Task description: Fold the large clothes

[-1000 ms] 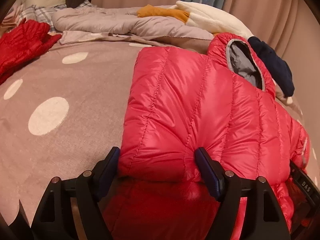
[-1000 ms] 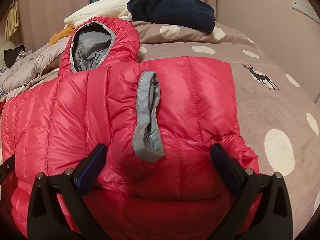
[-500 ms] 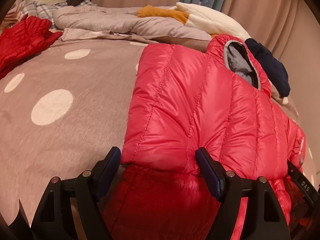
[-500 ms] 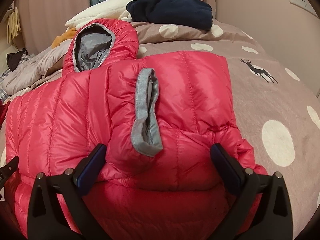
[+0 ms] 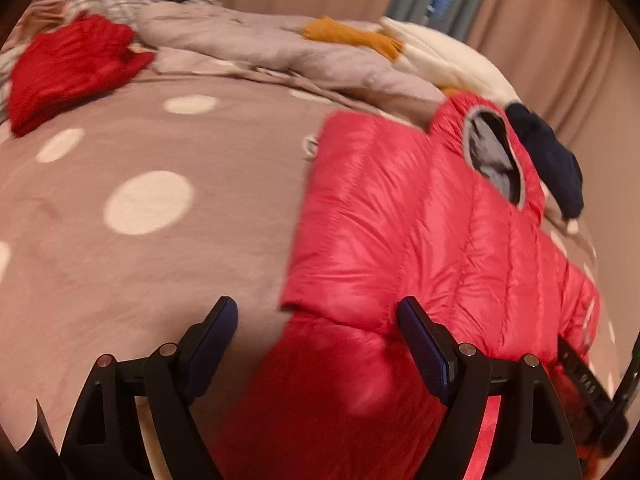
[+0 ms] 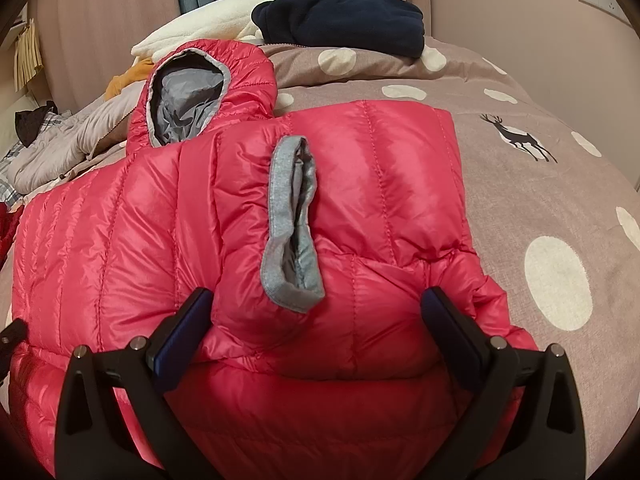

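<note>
While I am looking along my left gripper (image 5: pixel 316 344), its jaws are standing wide apart and gripping nothing, poised over the near left edge of the glossy red quilted down jacket (image 5: pixel 420 232) that is lying on the mauve polka-dot bed (image 5: pixel 152 248). Through the right view, my right gripper (image 6: pixel 318 330) is likewise gaping empty over the folded-in grey-cuffed sleeve (image 6: pixel 290 224). Sides are looking tucked; I am judging the lengthwise fold remains.

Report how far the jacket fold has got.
Done: the red puffer jacket lies on the bed, sleeve cuff folded over its body. In hand: left gripper and right gripper gape open at the folded edge, holding nothing. Left: hood remains out.
</note>
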Motion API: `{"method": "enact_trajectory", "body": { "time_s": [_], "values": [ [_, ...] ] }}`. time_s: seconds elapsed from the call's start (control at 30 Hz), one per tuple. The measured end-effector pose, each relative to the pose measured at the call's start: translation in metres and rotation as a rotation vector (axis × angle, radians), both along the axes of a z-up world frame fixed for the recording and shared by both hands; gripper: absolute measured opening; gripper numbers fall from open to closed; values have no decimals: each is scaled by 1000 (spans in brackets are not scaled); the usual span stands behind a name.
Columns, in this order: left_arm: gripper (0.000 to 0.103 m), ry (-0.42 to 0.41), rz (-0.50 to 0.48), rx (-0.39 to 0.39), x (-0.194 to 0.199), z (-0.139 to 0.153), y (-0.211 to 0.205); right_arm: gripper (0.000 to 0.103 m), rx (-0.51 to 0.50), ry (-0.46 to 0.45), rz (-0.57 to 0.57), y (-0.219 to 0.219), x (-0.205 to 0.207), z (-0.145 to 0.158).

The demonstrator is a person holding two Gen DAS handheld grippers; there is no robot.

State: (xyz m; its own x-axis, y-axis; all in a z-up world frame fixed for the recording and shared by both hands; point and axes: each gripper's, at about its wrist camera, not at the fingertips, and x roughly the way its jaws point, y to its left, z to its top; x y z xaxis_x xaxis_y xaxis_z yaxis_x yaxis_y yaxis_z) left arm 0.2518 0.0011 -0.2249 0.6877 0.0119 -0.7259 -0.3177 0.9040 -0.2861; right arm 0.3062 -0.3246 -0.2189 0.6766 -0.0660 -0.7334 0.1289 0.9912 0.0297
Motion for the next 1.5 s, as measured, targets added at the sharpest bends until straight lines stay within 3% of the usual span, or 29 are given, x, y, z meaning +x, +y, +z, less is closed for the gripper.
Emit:
{"method": "enact_trajectory", "body": {
  "time_s": [0.13, 0.2, 0.3, 0.47, 0.57, 0.77, 0.87, 1.0, 1.1, 1.27, 1.5],
  "values": [
    [75, -59, 55, 94, -22, 22, 5, 103, -1, 1, 0, 0, 0, 0],
    [74, -93, 69, 105, -30, 30, 10, 103, -1, 0, 0, 0, 0, 0],
    [61, -138, 112, 88, -40, 40, 22, 103, -2, 0, 0, 0, -1, 0],
    [35, -102, 115, 107, -36, 40, 30, 103, -3, -2, 1, 0, -1, 0],
    [30, -67, 124, 142, -31, 35, 30, 103, -14, 1, -1, 2, 0, 0],
    [29, -76, 200, 232, -37, 34, 35, 103, -6, 7, -9, 1, 0, 6],
    [29, -75, 201, 193, -38, 33, 43, 102, 105, -8, -68, -8, -5, 22],
    [29, -86, 229, 220, -37, 34, 50, 103, 256, -78, -98, -17, 0, 59],
    [29, -74, 254, 160, -35, 32, 64, 103, 177, -117, -75, -4, 18, 88],
    [29, -83, 350, 139, -34, 34, 83, 103, 72, -114, -28, 21, 68, 122],
    [29, -70, 409, 138, -24, 25, 101, 103, 17, -69, 21, 49, 153, 132]
  ]
}}
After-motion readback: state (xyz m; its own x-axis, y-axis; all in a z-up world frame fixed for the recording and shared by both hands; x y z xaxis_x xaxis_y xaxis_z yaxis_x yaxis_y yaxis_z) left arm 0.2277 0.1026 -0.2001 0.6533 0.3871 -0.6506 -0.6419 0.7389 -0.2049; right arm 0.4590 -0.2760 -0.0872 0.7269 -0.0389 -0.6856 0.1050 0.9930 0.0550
